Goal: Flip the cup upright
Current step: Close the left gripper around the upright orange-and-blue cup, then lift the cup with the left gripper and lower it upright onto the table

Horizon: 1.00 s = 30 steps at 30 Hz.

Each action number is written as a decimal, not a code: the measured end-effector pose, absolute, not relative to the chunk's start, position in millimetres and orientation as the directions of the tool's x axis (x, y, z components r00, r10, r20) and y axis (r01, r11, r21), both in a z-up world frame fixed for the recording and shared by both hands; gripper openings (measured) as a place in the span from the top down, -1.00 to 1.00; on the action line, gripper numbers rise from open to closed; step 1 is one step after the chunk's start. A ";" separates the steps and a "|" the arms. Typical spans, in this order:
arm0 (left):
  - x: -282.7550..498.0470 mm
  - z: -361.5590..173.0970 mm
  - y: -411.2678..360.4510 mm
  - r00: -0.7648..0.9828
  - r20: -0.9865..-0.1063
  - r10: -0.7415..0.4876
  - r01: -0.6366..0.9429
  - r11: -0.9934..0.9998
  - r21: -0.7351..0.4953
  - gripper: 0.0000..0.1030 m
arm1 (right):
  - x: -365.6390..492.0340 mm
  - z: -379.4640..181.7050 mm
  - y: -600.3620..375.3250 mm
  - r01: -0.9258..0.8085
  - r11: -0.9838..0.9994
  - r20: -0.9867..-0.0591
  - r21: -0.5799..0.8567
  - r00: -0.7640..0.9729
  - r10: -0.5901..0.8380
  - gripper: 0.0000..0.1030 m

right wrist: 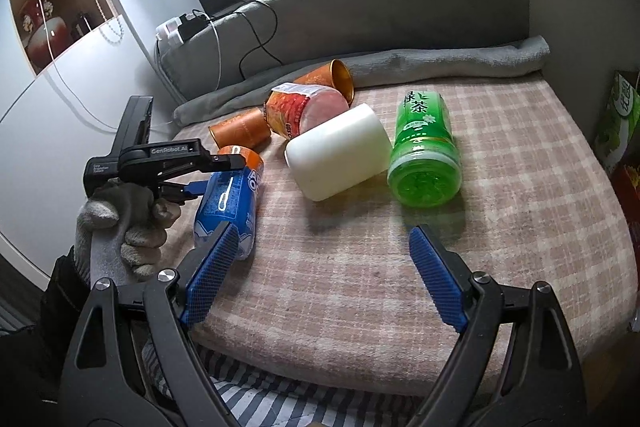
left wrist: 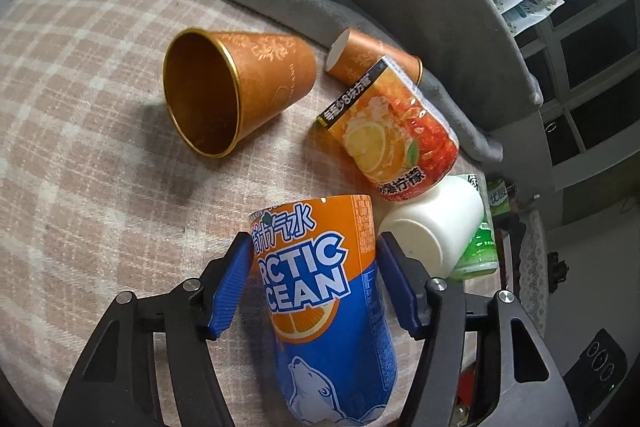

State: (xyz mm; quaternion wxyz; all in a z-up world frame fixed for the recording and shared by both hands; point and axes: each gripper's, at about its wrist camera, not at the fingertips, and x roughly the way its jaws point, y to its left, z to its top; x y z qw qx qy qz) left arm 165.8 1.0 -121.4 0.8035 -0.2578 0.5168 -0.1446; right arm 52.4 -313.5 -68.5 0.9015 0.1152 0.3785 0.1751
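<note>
Several cups lie on their sides on a plaid cloth. The blue-and-orange Arctic Ocean cup lies between the fingers of my left gripper, whose jaws stand around it close to its sides; it also shows in the right wrist view. A large orange cup lies with its mouth toward me. A smaller orange cup, a lemon-tea cup, a white cup and a green tea cup lie nearby. My right gripper is open and empty above the cloth's front part.
A grey blanket is rolled along the back of the plaid cloth. Cables and a power strip sit behind it. A green carton stands at the right edge. The cloth's front edge drops off below my right gripper.
</note>
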 end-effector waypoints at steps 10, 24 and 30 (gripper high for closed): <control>143.8 -85.3 -10.8 0.539 -0.732 -0.417 0.067 0.888 -0.456 -0.21 | 55.2 -73.1 -316.7 -0.207 0.907 -0.648 0.368 0.642 0.409 -0.74; 127.9 -62.3 -37.0 0.621 -0.700 -0.352 0.142 0.929 -0.341 -0.19 | 51.8 -69.1 -319.9 -0.196 0.912 -0.637 0.360 0.662 0.394 -0.74; 123.2 -60.3 -47.8 0.642 -0.696 -0.322 0.162 0.944 -0.288 -0.19 | 50.5 -68.9 -323.4 -0.184 0.912 -0.637 0.367 0.665 0.390 -0.74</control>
